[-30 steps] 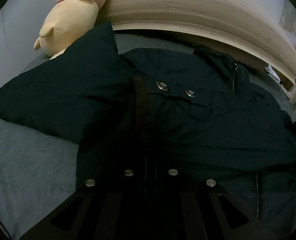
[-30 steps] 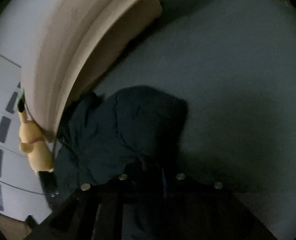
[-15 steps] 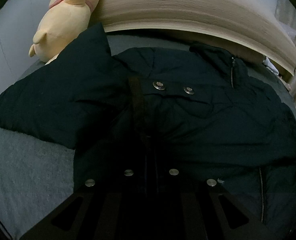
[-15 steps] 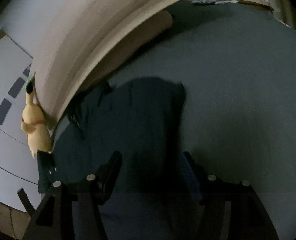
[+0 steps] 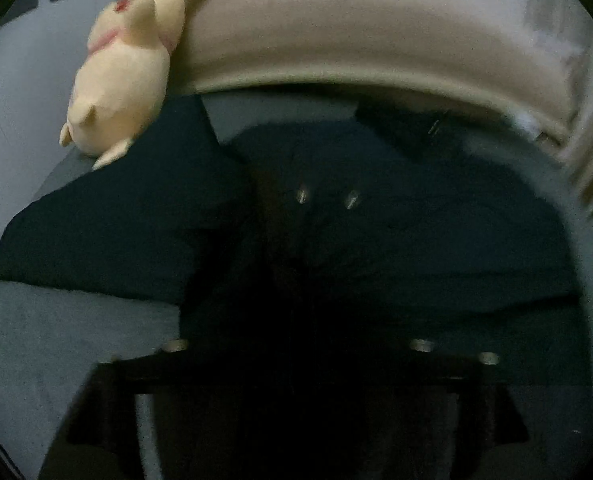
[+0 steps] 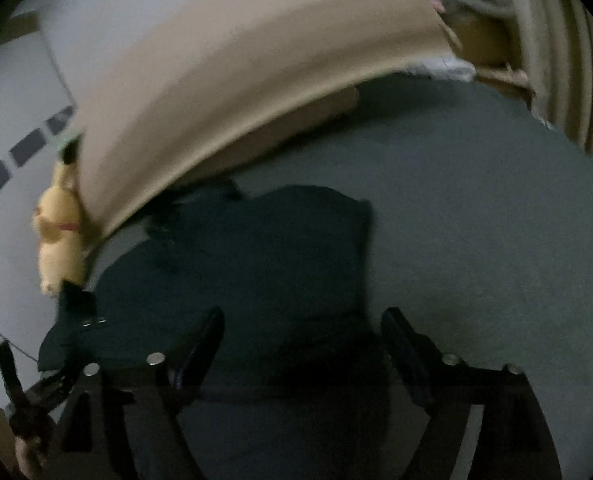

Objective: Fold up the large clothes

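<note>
Right wrist view shows the dark jacket lying on the grey bed, up near the beige headboard, with one side already laid over the body so its right edge runs fairly straight. A yellow plush toy leans on the headboard just left of the jacket.

Looks to me like a fold has just been set down and both hands are letting go. If I were doing it, I'd lift clear straight off the cloth so nothing drags the fold back open, then go for the sleeve that sticks out toward the plush toy and bring it across the body, keeping the edge parallel to the snaps. Puffy fabric like this probably springs back, so a pat down before the next fold wouldn't hurt.

Right tongs: spread wide, jaws have just been opening, the jacket's near edge shows in the gap below them, but the pads aren't pressing on it. Left tongs: very dark in the left wrist view; they've just been opening too, they look spread, and I can't make out any cloth pinched.
</note>
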Demonstrator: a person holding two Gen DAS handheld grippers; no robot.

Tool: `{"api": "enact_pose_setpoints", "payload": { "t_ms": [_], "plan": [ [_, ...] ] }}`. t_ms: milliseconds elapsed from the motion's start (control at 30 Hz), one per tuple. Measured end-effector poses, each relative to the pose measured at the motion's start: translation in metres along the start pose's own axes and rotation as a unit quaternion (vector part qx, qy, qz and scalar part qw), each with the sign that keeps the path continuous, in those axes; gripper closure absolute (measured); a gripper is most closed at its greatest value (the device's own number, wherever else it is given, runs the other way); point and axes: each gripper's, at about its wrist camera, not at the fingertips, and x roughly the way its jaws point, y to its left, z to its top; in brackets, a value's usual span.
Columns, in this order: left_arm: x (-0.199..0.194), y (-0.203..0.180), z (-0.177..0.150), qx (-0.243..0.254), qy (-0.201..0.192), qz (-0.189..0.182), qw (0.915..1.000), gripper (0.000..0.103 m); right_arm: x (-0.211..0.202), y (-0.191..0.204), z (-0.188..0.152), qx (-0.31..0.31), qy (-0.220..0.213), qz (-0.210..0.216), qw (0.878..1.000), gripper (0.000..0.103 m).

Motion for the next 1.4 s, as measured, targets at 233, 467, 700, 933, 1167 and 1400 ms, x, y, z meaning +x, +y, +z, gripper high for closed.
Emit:
{"api": "enact_pose_setpoints", "payload": {
  "t_ms": [233, 467, 700, 933, 1167, 1400],
  "plan": [
    [-0.071, 0.13, -0.002, -0.135, -0.079, -0.045, 0.9866, 0.026, -0.029, 0.022, -0.067, -0.082, 0.01, 0.023, 0.996, 0.017],
    [-0.05, 0.329, -0.021, -0.396, -0.087, -0.035, 0.9136, 0.026, -0.035, 0.007, -0.112, -0.097, 0.034, 0.003, 0.995, 0.017],
    [-0.018, 0.392, -0.03, -0.489, -0.08, -0.046, 0.8672, 0.026, -0.024, 0.005, -0.115, -0.085, 0.037, -0.015, 0.996, 0.017],
    [0.001, 0.405, -0.03, -0.517, -0.061, -0.021, 0.8535, 0.082, -0.02, 0.001, -0.119, -0.078, 0.043, -0.014, 0.996, 0.017],
    [-0.029, 0.379, 0.001, -0.41, -0.063, 0.061, 0.908, 0.095, -0.02, -0.002, -0.117, -0.066, 0.04, -0.009, 0.997, 0.017],
    [-0.134, 0.236, 0.082, -0.2, -0.188, 0.075, 0.9586, 0.095, -0.037, -0.007, -0.112, -0.046, 0.011, 0.014, 0.999, 0.017]
  ]
}}
